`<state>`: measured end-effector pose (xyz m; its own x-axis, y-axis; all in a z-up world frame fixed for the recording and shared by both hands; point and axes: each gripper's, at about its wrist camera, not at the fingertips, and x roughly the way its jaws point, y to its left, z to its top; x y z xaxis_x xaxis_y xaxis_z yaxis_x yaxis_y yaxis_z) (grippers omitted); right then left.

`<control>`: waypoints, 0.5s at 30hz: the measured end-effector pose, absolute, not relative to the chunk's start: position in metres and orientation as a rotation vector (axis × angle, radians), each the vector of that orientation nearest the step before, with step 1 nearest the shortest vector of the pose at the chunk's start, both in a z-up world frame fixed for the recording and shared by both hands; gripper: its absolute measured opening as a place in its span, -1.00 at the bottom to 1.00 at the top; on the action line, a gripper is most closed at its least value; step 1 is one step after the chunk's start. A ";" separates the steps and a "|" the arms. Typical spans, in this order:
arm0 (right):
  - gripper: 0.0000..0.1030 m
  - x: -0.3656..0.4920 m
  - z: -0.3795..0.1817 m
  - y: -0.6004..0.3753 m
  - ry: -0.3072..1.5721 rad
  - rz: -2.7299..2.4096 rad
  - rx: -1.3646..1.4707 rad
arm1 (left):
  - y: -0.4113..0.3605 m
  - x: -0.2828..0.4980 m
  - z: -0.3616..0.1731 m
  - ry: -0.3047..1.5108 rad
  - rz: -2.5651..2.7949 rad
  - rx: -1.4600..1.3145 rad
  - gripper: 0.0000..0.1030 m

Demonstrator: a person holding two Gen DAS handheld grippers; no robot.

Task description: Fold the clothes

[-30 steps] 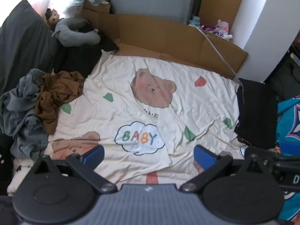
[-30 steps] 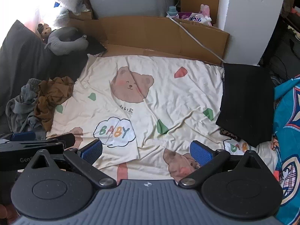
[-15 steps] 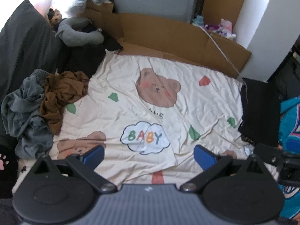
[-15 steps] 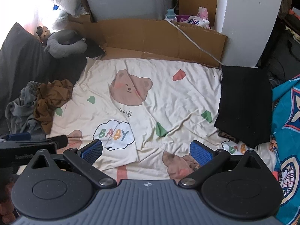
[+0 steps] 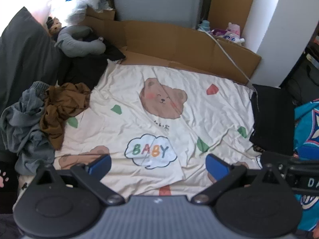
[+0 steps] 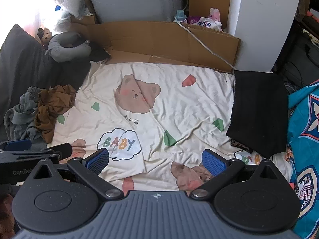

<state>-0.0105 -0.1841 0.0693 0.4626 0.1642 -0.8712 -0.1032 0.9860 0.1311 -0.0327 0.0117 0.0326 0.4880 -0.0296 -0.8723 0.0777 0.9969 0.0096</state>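
Jaws on both the left gripper point(image 5: 158, 164) and the right gripper point(image 6: 155, 159) stand spread wide with nothing between them, hovering above the near part of the bed sheet point(image 5: 219, 107). The likely slip: reaching into the heap at the left and pinching two garments at once, since the brown garment point(image 5: 61, 107) lies tangled over the grey garment point(image 5: 22, 123), so both would drag out together. A pinch set too low could also catch the sheet. The brown one is crumpled and limp; the black cloth point(image 6: 257, 107) at the right edge lies flat and squared.
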 end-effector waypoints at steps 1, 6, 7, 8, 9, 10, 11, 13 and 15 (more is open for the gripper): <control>0.99 -0.010 0.069 -0.185 1.078 0.164 0.063 | 0.011 -0.034 0.032 1.054 -0.065 0.062 0.98; 0.99 -0.009 0.067 -0.188 1.084 0.153 0.054 | 0.016 -0.032 0.023 1.081 -0.058 0.048 0.98; 0.99 -0.009 0.066 -0.188 1.085 0.152 0.054 | 0.017 -0.032 0.022 1.087 -0.056 0.047 0.98; 0.99 -0.009 0.066 -0.188 1.086 0.153 0.057 | 0.017 -0.032 0.021 1.085 -0.054 0.047 0.98; 0.99 -0.009 0.066 -0.188 1.086 0.154 0.057 | 0.018 -0.033 0.021 1.081 -0.051 0.046 0.98; 0.99 -0.009 0.066 -0.188 1.087 0.156 0.056 | 0.019 -0.032 0.021 1.079 -0.048 0.047 0.98; 0.99 -0.008 0.065 -0.187 1.089 0.158 0.054 | 0.020 -0.032 0.021 1.077 -0.044 0.048 0.98; 0.99 -0.007 0.065 -0.184 1.092 0.167 0.048 | 0.022 -0.030 0.021 1.081 -0.050 0.036 0.98; 0.99 -0.007 0.063 -0.181 1.096 0.177 0.041 | 0.022 -0.028 0.020 1.080 -0.048 0.044 0.98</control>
